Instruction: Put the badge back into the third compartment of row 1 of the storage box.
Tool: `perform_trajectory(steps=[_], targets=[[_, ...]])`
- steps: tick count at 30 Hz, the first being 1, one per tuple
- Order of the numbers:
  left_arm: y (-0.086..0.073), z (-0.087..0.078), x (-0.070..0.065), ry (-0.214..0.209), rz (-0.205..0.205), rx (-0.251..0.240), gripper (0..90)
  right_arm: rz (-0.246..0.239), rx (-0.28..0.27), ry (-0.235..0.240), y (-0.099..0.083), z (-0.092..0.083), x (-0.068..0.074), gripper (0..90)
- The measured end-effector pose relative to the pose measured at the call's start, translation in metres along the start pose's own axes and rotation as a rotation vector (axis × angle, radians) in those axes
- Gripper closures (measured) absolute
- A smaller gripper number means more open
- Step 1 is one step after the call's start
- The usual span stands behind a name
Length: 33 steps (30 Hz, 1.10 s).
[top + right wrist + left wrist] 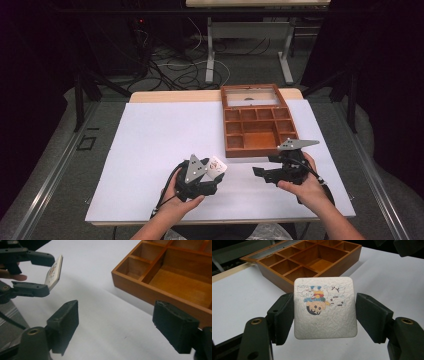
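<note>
From the high view, one person sits at a table (150, 130) covered in white, with a gripper in each hand. The left gripper (212, 172) grasps one small white tile (217, 164) and holds it up off the table, near the front corner of one wooden box (257, 127). The box lies open with its lid tipped back, and I count about nine little rooms inside it, one big one in the middle and small ones around it; every room I can see into is bare. The right gripper (257, 171) hangs a little way off from the left one, just in front of the box, with nothing in it. In the left gripper view, the two black jaws squeeze the tile (325, 307) by its two sides, and the tile has a cartoon drawing on it that looks upside down from here, with the box (309, 262) behind it. In the right gripper view, the jaws stand wide apart with only white table between them; the box (170, 277) is close on one side, and the left gripper (53, 275) with the tile (53, 272) is farther off. I think the picking up is done, and putting the tile into a room of the box is still left.
</note>
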<state>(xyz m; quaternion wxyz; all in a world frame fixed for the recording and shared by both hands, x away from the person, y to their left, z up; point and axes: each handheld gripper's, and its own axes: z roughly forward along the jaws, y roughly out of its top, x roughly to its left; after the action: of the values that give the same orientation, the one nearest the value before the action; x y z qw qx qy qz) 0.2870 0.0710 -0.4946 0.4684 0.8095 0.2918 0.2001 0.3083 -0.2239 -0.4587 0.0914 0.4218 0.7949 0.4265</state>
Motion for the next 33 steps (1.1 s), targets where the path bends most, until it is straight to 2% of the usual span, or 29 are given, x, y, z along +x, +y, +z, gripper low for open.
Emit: perform_trajectory(steps=[1,11,12,15,20,21,25,29,31,32,33], targets=[[0.0,0.0,0.001,0.009,0.008,-0.006,33.6,0.0,0.0,0.0,0.0,0.0,0.0,22.7],[-0.001,-0.002,0.005,0.025,-0.002,-0.014,33.5,0.002,0.035,0.043,0.014,0.012,0.012,26.7],[-0.002,-0.002,0.005,0.025,-0.002,-0.014,33.6,0.008,0.037,0.05,0.016,0.014,0.015,29.5],[-0.002,-0.001,0.005,0.03,0.009,-0.011,33.6,0.01,0.058,0.06,0.016,0.018,0.018,32.8],[-0.002,-0.001,0.005,0.028,0.013,-0.014,33.6,0.026,0.061,0.064,0.014,0.022,0.021,33.8],[-0.002,-0.001,0.004,0.022,0.016,-0.011,33.6,0.046,0.063,0.083,0.014,0.023,0.022,36.3],[-0.003,0.001,0.0,0.021,0.024,-0.012,33.6,0.093,0.051,0.14,0.013,0.023,0.022,36.8],[-0.002,0.002,-0.005,0.007,0.035,-0.015,33.5,0.156,0.088,0.2,0.012,0.024,0.021,37.4],[-0.002,0.003,-0.008,-0.002,0.041,-0.011,33.6,0.17,0.108,0.236,0.012,0.025,0.02,42.0],[-0.002,0.003,-0.009,-0.005,0.049,-0.01,33.6,0.17,0.108,0.236,0.012,0.025,0.02,42.0],[-0.002,0.003,-0.011,-0.007,0.051,-0.009,33.6,0.195,0.123,0.272,0.012,0.026,0.019,44.8]])
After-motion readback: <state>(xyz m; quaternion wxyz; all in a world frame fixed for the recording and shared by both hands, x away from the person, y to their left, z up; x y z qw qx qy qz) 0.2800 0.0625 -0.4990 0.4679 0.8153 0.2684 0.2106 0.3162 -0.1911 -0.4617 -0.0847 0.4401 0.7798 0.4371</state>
